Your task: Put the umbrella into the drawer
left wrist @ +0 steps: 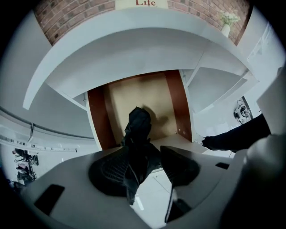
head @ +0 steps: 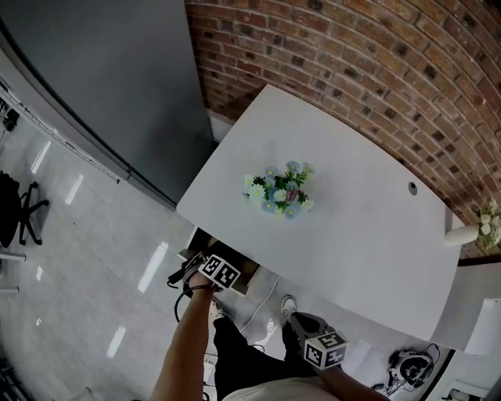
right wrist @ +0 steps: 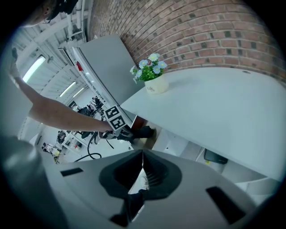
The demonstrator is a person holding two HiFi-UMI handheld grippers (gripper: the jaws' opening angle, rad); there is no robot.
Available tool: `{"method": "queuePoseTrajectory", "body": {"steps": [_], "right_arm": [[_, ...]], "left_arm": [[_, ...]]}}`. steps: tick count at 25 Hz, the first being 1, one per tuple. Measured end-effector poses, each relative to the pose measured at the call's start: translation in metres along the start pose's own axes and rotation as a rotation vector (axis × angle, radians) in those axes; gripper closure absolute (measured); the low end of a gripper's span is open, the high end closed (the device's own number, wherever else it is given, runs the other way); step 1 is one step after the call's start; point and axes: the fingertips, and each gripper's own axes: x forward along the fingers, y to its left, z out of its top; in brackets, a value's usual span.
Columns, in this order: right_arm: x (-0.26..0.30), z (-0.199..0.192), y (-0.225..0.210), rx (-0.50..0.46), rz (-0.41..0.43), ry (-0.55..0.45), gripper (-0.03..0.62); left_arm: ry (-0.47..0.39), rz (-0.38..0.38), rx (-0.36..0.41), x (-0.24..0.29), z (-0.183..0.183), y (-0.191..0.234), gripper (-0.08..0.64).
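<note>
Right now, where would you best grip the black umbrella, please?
Take the umbrella by its upper end, from straight above: it points down into the open drawer, whose walls block the sides. That end sits between the open jaws of the left gripper.

Office-style corner set up inside a bigger lab or workshop hall.

White desk [head: 368, 235] with a cable hole [head: 412, 188] in the top and a wood-lined drawer [left wrist: 143, 103] underneath, set against a brick wall [head: 376, 70] carrying a printed sign [left wrist: 142, 3]. 1 flower pot [head: 280, 190] stands on the desk, and a 2nd flower vase [head: 487, 223] sits off to its side. A black swivel chair [head: 23, 211] stands on a glossy pale floor [head: 86, 290], with a grey partition [head: 102, 78] beside the desk. Past the partition the room opens out into long ceiling strip lights [right wrist: 33, 67] and shelving with equipment [right wrist: 56, 145], too small to identify. So the decor is office, the shell industrial.
</note>
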Motion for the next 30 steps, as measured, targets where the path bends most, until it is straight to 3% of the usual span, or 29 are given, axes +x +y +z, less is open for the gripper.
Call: {"method": "queuePoseTrajectory", "body": {"steps": [11, 14, 21, 30], "right_arm": [[0.009, 0.013, 0.018, -0.063, 0.059, -0.015, 0.575], [0.014, 0.016, 0.024, -0.084, 0.078, -0.011, 0.575], [0.029, 0.021, 0.037, -0.133, 0.106, 0.029, 0.575], [0.048, 0.04, 0.056, -0.214, 0.148, 0.059, 0.575]], "left_arm": [[-0.1, 0.037, -0.163, -0.037, -0.01, -0.004, 0.485], [-0.118, 0.035, -0.21, -0.045, -0.015, -0.008, 0.494], [-0.204, 0.0, -0.443, -0.073, -0.019, -0.013, 0.526], [-0.334, 0.01, -0.639, -0.116, -0.015, -0.017, 0.546]]}}
